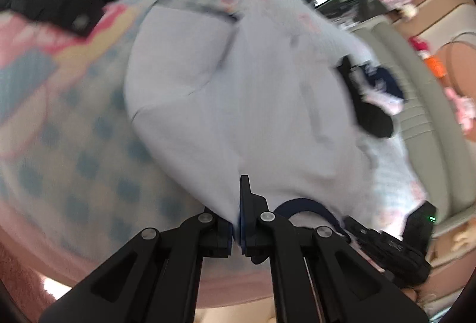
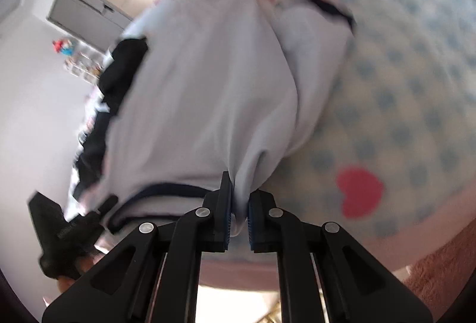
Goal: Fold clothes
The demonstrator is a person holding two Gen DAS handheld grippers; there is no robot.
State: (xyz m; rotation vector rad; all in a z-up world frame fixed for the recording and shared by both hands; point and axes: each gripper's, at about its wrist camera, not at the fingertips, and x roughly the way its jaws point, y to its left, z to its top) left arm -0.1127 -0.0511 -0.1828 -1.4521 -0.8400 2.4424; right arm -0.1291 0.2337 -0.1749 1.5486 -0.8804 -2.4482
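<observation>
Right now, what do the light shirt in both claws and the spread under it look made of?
Light shirt: soft matte knit, probably cotton jersey; it drapes in smooth folds and has a dark ribbed neckband. Spread: printed woven or fleecy fabric, too blurred to tell.

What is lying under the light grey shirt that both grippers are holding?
Under the light grey shirt lies a bedspread with blue dots; the covered part stays hidden.

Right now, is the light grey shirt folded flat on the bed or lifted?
Lifted at the collar end. The left gripper and right gripper each pinch the light grey shirt beside its dark collar, and the cloth drapes toward the bed.
</observation>
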